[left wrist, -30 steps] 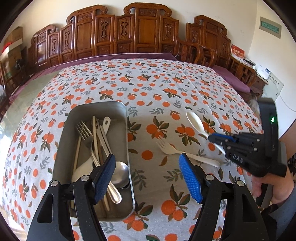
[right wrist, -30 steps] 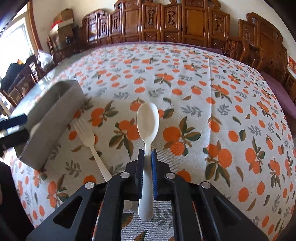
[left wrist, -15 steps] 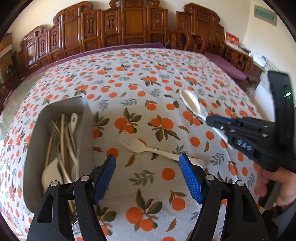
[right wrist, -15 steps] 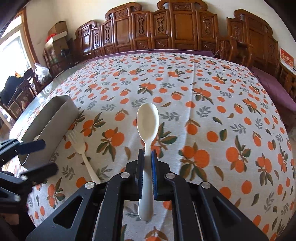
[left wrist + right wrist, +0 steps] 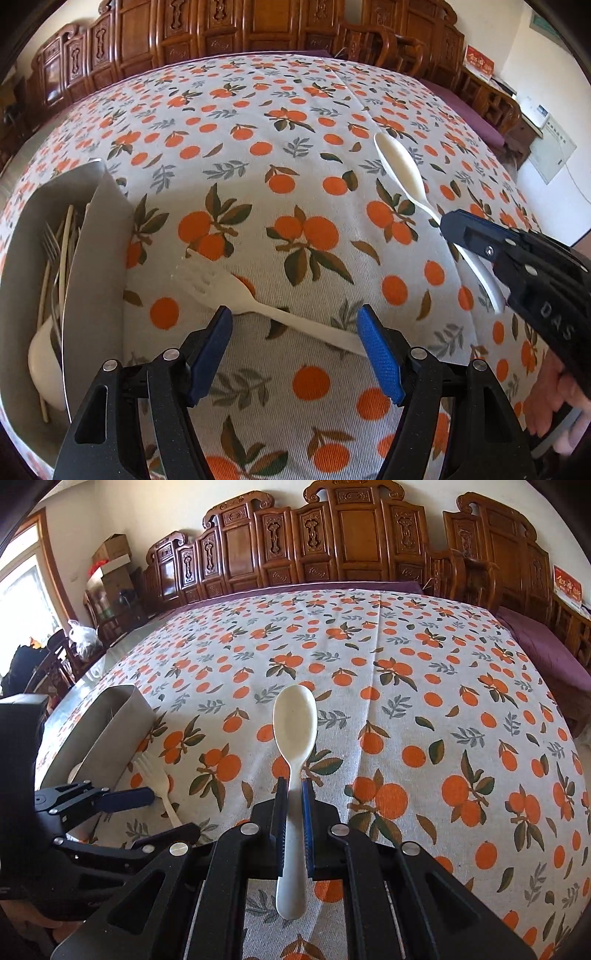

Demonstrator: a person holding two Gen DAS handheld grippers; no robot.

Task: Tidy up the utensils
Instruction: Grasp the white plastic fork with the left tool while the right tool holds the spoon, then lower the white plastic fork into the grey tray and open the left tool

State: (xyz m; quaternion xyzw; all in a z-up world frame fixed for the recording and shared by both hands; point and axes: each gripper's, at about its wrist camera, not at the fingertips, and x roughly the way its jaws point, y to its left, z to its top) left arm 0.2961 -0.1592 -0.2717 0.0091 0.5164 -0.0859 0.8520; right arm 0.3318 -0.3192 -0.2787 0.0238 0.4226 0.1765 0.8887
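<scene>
Orange-print tablecloth (image 5: pixel 295 110) carries a white fork (image 5: pixel 258 306), tines toward the metal tray (image 5: pixel 92 277), between the left gripper (image 5: pixel 295 354)'s wide-open fingers; the right gripper (image 5: pixel 293 808)'s fingers clamp a white spoon (image 5: pixel 295 731), bowl forward.

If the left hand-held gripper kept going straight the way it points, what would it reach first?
Most likely the white plastic fork lying on the tablecloth: its handle crosses between the open left hand-held gripper fingertips. Depth is unclear.

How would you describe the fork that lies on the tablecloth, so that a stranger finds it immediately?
On the orange-printed tablecloth, look just right of the metal tray. The cream plastic fork lies flat there between the open left gripper fingers; unlike the cream spoon, it has tines.
</scene>
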